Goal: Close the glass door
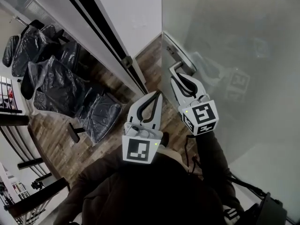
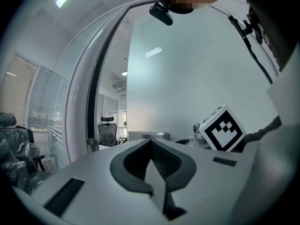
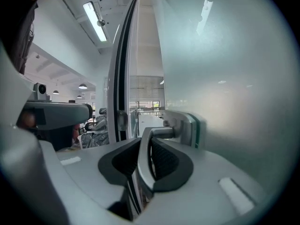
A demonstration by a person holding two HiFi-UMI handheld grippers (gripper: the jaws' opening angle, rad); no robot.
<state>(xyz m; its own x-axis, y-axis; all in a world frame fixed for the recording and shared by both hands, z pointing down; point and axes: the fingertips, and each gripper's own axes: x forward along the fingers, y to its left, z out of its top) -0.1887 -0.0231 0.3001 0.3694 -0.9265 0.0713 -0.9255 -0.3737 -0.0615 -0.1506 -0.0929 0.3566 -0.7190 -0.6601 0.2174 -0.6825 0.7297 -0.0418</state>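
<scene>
Clamped on the handle point(image 3: 159, 133) with right gripper point(image 1: 176, 78) to swing the door point(image 1: 234, 36), ajar near the frame point(image 1: 112, 41), shut; left gripper point(image 1: 157, 96) held aside, jaws pressed together on nothing, out of the way.

Your left tool point(image 1: 158, 95) and right tool point(image 1: 176, 78) are white with black pads; the handle point(image 3: 159, 133) is silver, the glass door point(image 1: 234, 41) frosted grey, the floor point(image 1: 51, 144) left of them brown wood-grain.

- chairs wrapped in dark plastic point(image 1: 56, 78); several, bunched close together on the wood floor point(image 1: 49, 142)
- white wall panel point(image 1: 65, 18) with a black strip; runs diagonally just beside the chairs
- black office chair point(image 2: 107, 130); upright, unwrapped, far off
- ceiling strip light point(image 3: 95, 21); lit
</scene>
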